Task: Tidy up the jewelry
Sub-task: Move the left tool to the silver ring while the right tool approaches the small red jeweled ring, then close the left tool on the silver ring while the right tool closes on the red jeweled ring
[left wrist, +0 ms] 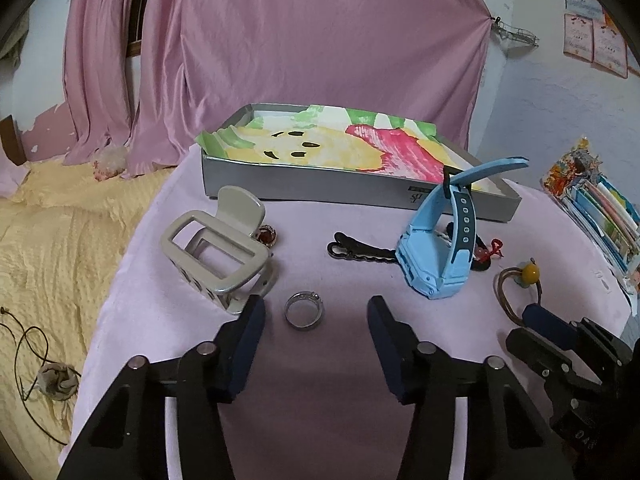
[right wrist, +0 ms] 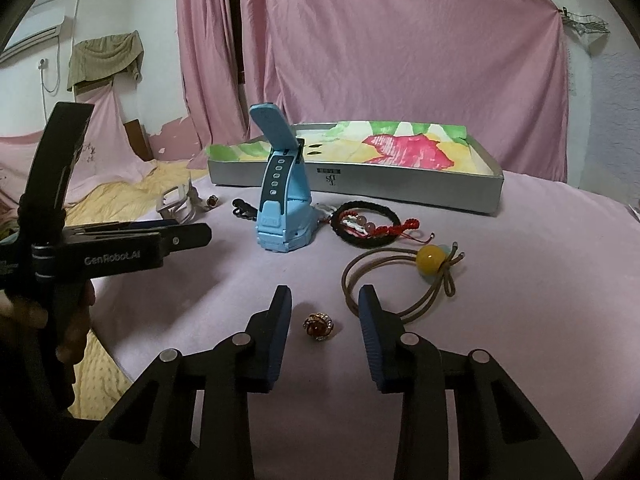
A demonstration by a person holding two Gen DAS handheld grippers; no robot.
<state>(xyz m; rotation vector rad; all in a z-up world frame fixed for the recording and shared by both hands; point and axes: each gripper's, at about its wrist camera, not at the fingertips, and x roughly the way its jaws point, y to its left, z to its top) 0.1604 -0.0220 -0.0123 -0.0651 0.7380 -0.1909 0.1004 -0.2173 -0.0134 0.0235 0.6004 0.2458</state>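
On the pink cloth a silver ring (left wrist: 304, 311) lies between the fingers of my left gripper (left wrist: 316, 307), which is open and holds nothing. A gold ring with an amber stone (right wrist: 319, 326) lies between the fingers of my right gripper (right wrist: 324, 295), also open. Beyond them are a beige claw clip (left wrist: 218, 248), a small amber ring (left wrist: 267, 235), a black hair clip (left wrist: 360, 254), an upright blue watch (right wrist: 282, 208), black and red bracelets (right wrist: 368, 224) and a hair tie with a yellow bead (right wrist: 430, 258). A silver box (right wrist: 360, 184) lined with colourful paper stands at the back.
A yellow bedspread (left wrist: 60, 240) with a dark cord drops away on the left of the cloth. A stack of books (left wrist: 600, 216) stands at the right edge. Pink curtains (left wrist: 320, 40) hang behind the box. A hand (right wrist: 24, 312) holds the left tool.
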